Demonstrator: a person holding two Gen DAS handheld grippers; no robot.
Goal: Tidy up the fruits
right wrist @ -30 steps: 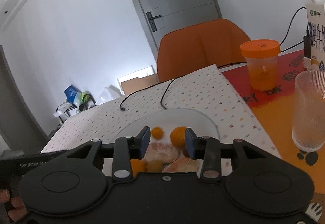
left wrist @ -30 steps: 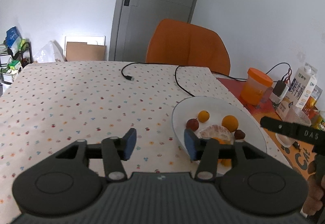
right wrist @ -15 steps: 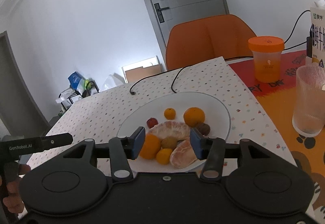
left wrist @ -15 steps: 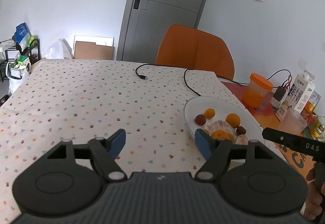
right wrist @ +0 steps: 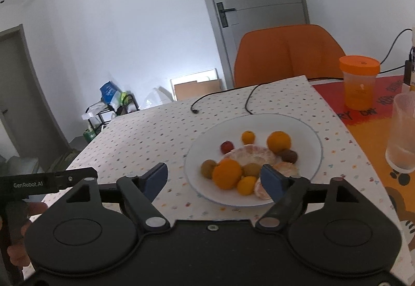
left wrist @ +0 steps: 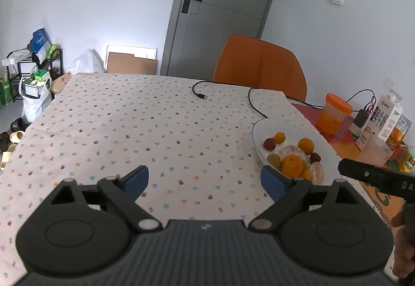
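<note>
A white plate (right wrist: 306, 127) on the dotted tablecloth holds several fruits: oranges (right wrist: 278, 141), a peeled pomelo piece (right wrist: 253, 155), small red and brown fruits. The same plate (left wrist: 269, 124) sits at the right in the left wrist view. My right gripper (right wrist: 214, 179) is open and empty, held above the plate's near edge. My left gripper (left wrist: 205, 179) is open and empty above the tablecloth, left of the plate.
An orange-lidded jar (right wrist: 359, 83), a ribbed glass (right wrist: 403, 133) and a milk carton (left wrist: 387, 117) stand to the right of the plate. A black cable (left wrist: 223, 89) lies behind the plate. An orange chair (left wrist: 262, 65) stands at the far edge.
Both grippers have opened wider and drawn back and up from the plate. More of the plate and fruit shows in the right wrist view.
</note>
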